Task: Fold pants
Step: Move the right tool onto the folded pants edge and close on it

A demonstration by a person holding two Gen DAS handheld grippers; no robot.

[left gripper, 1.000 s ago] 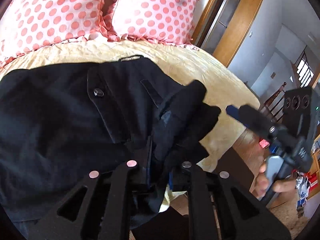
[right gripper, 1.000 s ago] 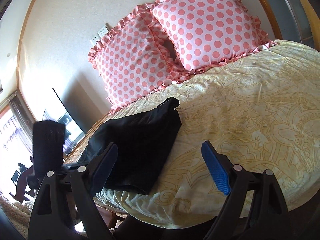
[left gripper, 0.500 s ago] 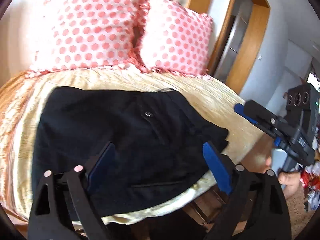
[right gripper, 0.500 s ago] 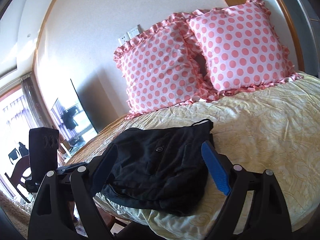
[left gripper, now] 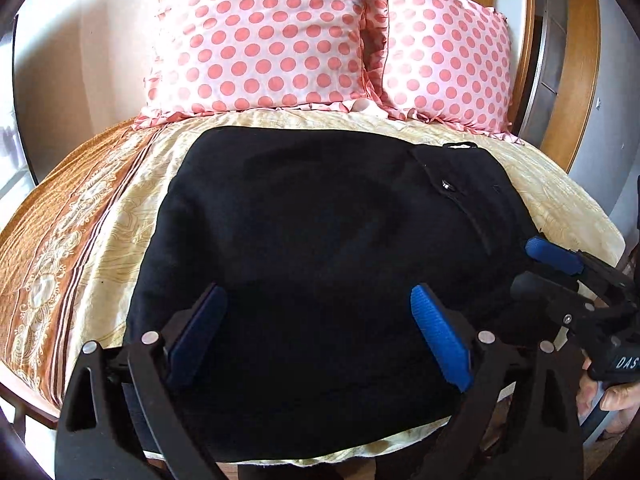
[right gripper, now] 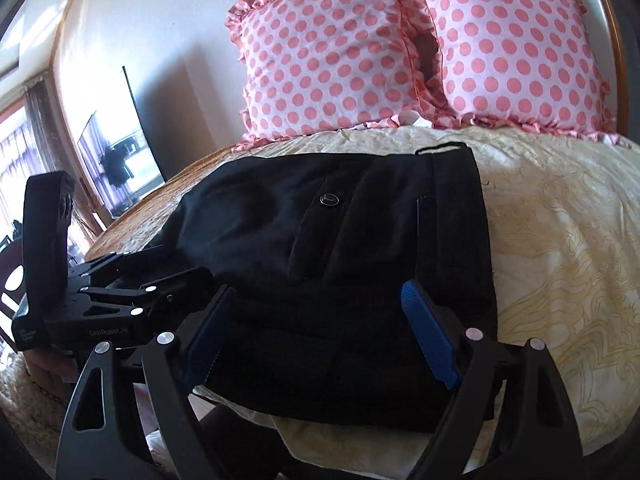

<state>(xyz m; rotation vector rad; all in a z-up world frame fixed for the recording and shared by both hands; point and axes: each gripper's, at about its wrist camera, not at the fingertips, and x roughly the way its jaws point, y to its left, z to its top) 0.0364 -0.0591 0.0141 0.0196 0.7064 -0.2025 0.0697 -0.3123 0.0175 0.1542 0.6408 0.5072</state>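
Note:
The black pants (left gripper: 320,240) lie folded into a compact block on the yellow bedspread (left gripper: 552,196), near the bed's front edge. A metal button (right gripper: 330,199) shows on the top layer. My left gripper (left gripper: 316,328) is open and empty, just above the front part of the pants. My right gripper (right gripper: 320,328) is open and empty over the pants' (right gripper: 340,260) front right part. The right gripper also shows at the right edge of the left wrist view (left gripper: 560,264), and the left gripper at the left of the right wrist view (right gripper: 120,280).
Two pink polka-dot pillows (left gripper: 260,40) (right gripper: 512,48) lean against the wall at the head of the bed. An orange patterned border (left gripper: 60,248) runs along the bed's left side. A wooden door frame (left gripper: 576,80) stands to the right. A dark screen (right gripper: 120,152) stands left.
My left gripper has let go of the bunched black cloth and opened. The pants now lie flat. Both grippers have moved in low over the pants' front edge.

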